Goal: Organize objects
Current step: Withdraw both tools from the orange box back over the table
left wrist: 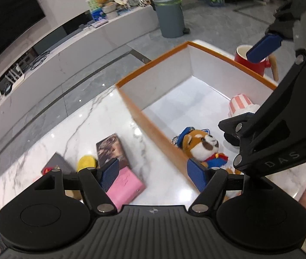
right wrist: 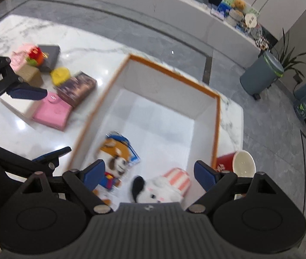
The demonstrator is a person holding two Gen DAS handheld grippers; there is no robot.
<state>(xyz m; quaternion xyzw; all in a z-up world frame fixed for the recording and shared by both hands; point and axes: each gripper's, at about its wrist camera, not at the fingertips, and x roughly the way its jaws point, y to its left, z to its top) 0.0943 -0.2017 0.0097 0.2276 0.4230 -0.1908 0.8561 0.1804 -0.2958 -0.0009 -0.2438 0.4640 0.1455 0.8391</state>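
Two hand-held grippers hang above a white marble-patterned table (right wrist: 174, 64), where an open orange-rimmed cardboard box with white inner walls (right wrist: 216, 116) already holds two soft toys. The left gripper (left wrist: 153, 172) has its blue-padded jaws standing well apart with nothing between them, straddling the box's near orange wall in its own view. The right gripper (right wrist: 150, 174) is equally spread and empty, poised over the box's near end.

Inside the box lie an orange-and-white plush fox in a blue cap and blue outfit (right wrist: 114, 155) and, just beside it, a white plush dog with a black ear and a pink-and-white striped hat (right wrist: 165, 185). In the right wrist view the fox's long axis runs roughly up and down the picture, cap toward the box's far end; the dog lies crosswise to it, hat pointing toward the right wall.

Still out on the table, left of the box, wait a flat pink rectangular wallet (right wrist: 52, 113), a dark rectangular printed box (right wrist: 77, 88), a round yellow plush (right wrist: 60, 75) and a grey square case (right wrist: 49, 55). A red mug with a white interior (right wrist: 237, 161) stands outside the box's right wall.

The likely next step is a fresh pick from that pile. The wallet's long axis runs diagonally, so the jaws would best close across its short side, approached from above, clear of the printed box touching it.
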